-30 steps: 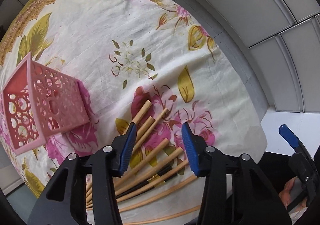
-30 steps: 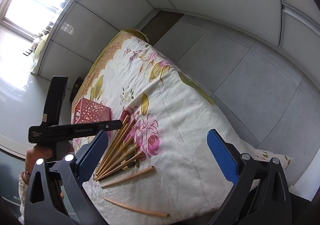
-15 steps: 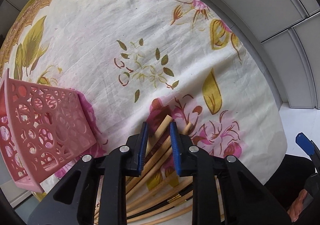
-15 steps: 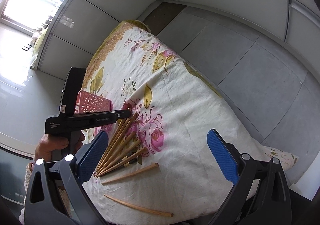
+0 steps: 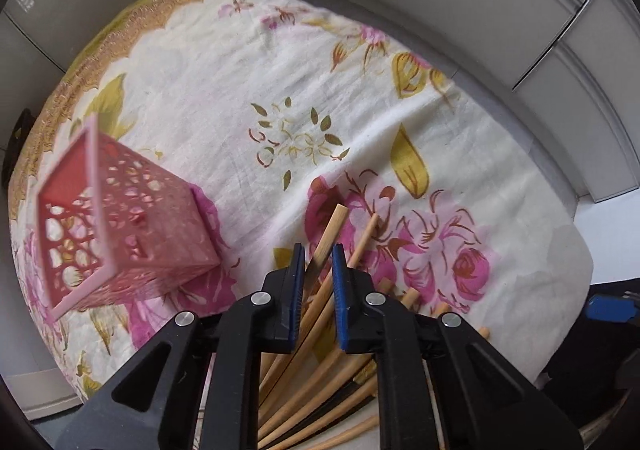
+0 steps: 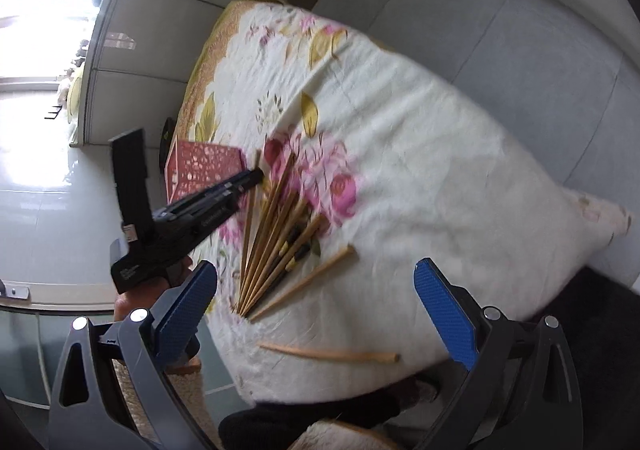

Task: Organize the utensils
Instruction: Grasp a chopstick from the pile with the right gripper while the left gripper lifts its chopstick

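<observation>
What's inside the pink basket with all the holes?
The pink basket lies tipped on its side on the flowery cloth, its open mouth facing the left wrist camera. Nothing shows inside, only its holey walls; motion blur hides the far corners.

left gripper pinched nearly closed (pads almost meeting), right gripper spread wide

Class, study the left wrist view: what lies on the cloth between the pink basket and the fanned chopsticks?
Nothing. In the left wrist view the stretch between the pink basket and the chopsticks is bare floral tablecloth.
</observation>
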`<state>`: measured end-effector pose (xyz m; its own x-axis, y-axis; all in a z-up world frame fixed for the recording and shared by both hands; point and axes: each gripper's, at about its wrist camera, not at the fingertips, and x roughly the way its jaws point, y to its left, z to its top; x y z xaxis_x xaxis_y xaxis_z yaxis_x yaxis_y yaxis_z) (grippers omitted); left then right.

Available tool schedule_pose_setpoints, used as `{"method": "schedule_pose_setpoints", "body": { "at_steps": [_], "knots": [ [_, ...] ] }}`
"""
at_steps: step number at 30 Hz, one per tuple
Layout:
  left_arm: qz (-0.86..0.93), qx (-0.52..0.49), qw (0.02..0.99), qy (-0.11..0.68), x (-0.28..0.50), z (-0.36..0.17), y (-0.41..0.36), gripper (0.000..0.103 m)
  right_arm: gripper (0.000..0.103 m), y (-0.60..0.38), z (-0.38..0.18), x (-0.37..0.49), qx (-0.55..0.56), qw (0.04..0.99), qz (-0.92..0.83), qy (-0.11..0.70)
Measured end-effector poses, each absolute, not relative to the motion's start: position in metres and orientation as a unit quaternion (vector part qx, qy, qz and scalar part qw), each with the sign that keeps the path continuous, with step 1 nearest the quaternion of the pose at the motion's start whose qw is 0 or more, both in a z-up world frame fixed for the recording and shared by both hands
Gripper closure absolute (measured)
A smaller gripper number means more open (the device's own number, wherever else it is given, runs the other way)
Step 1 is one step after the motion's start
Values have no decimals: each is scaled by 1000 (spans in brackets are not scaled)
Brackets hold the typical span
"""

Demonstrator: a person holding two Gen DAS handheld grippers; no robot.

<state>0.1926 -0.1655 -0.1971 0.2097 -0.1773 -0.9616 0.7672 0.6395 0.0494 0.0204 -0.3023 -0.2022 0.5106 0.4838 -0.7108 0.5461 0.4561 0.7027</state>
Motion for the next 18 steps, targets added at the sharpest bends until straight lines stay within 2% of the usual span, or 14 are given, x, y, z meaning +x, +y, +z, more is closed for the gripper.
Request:
{"method": "schedule_pose_setpoints", "body": {
  "at_steps": [3,6,8,10,15,16,18],
  "knots": [
    [-342,250,759,494,169,-150,-130,91,10,-274,-220,5,567,630,-12,531],
    [-353,216,788,457,147,-109,-94,91,24,-241,-244,-9,586,565,-31,579],
    [-358,187,804,436,139,-94,-77,91,43,-227,-253,-12,577,547,-54,604],
    [-365,159,816,419,137,-87,-62,91,50,-221,-256,-11,576,538,-78,610],
    [-383,129,830,384,123,-65,-37,92,57,-218,-257,5,550,542,-144,619],
    [-389,126,830,378,119,-60,-34,92,63,-216,-259,10,541,536,-153,630],
    [-399,120,832,368,114,-52,-28,95,67,-217,-261,22,520,532,-172,646]
  ]
}}
